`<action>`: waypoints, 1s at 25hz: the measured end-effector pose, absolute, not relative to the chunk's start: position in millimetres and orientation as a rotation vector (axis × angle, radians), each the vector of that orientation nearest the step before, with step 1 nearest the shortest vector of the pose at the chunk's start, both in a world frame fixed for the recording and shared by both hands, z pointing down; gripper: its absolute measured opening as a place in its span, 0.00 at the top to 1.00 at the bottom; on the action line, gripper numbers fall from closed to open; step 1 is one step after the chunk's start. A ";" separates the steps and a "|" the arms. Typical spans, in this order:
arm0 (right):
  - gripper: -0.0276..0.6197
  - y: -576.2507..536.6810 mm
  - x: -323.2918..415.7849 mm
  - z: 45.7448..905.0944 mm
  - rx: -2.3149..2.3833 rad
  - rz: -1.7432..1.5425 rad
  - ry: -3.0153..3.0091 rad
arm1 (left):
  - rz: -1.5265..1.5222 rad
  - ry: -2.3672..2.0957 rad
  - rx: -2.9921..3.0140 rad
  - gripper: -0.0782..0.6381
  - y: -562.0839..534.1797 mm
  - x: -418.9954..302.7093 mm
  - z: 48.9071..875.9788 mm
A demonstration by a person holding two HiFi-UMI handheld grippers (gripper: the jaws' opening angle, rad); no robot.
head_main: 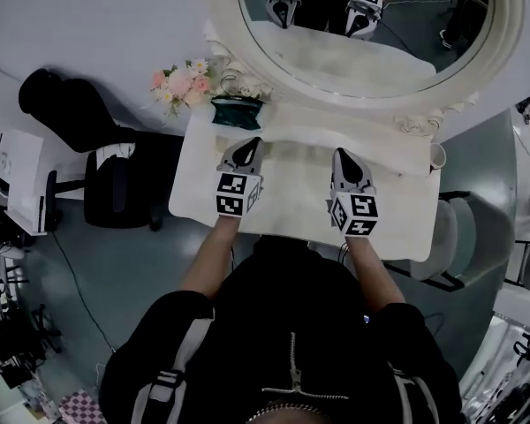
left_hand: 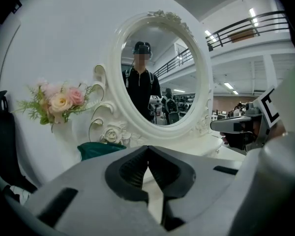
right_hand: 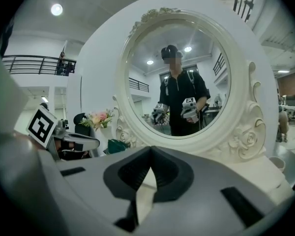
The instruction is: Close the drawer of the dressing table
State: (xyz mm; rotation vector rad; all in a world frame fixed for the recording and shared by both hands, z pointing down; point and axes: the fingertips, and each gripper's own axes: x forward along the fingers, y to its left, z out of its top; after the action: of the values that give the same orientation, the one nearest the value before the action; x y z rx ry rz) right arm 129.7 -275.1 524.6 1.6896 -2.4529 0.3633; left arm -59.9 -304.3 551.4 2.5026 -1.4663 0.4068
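Observation:
The white dressing table (head_main: 397, 215) stands in front of me with its oval mirror (head_main: 362, 25) at the back. Its drawer does not show in any view; the front below the top is hidden by my arms and body. Over the table top, left of the middle, my left gripper (head_main: 245, 151) is shut and holds nothing (left_hand: 148, 149). My right gripper (head_main: 345, 158) hovers beside it over the right half, also shut and empty (right_hand: 150, 150). Both point toward the mirror, which reflects the two grippers.
A bunch of pink flowers (head_main: 181, 82) and a dark green object (head_main: 237, 110) sit at the table's back left corner. A white cup (head_main: 437, 155) stands at the right end. A black chair (head_main: 115, 179) is on the floor to the left, white furniture (head_main: 455, 237) to the right.

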 end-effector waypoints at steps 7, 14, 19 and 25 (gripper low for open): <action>0.96 -279.0 97.8 546.8 1.591 0.408 -2.453 | 0.449 -1.498 2.392 0.89 -288.2 -99.6 587.2; 0.95 -283.6 79.9 553.3 1.543 0.413 -2.455 | 0.481 -1.490 2.306 0.89 -280.6 -122.6 615.6; 0.96 -285.3 77.6 553.4 1.548 0.412 -2.445 | 0.576 -1.475 2.197 0.73 -272.2 -138.8 656.9; 0.96 -288.2 91.2 551.6 1.593 0.405 -2.411 | 0.633 -1.465 2.067 0.63 -264.1 -155.4 702.6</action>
State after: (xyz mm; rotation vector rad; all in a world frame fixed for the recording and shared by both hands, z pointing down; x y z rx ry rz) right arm 91.2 -288.2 551.6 1.5933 -2.4111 0.4052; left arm -155.4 -264.1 702.6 2.0668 -1.4654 0.6327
